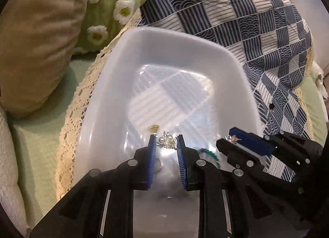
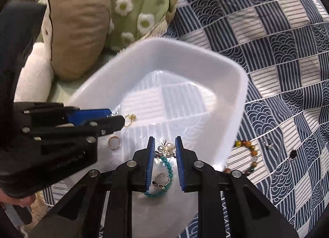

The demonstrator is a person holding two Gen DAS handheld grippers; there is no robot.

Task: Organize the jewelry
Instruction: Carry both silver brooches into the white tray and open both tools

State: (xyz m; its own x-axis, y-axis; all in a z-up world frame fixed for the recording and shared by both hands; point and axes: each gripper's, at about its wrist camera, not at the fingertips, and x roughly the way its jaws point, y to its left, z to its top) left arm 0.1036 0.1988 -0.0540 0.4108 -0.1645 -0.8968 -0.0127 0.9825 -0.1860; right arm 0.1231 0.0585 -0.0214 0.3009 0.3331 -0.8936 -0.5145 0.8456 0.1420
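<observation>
I've got a pearl earring pinched in each gripper, left [image 1: 166,142] and right [image 2: 164,149], over the tray [image 2: 236,85] (grips look marginal), so either pearl earring [image 2: 167,148] may snag the turquoise bracelet [image 2: 168,169] on release.

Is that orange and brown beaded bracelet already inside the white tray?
No, the beaded bracelet lies on the blue patterned cloth, just outside the white tray.

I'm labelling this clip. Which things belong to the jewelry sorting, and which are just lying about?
Job: tray, pearl brooches, turquoise bracelet, gold ring, amber bracelet, left gripper, right gripper.
Lying about: tan cushion, daisy pillow, patchwork cloth.
</observation>
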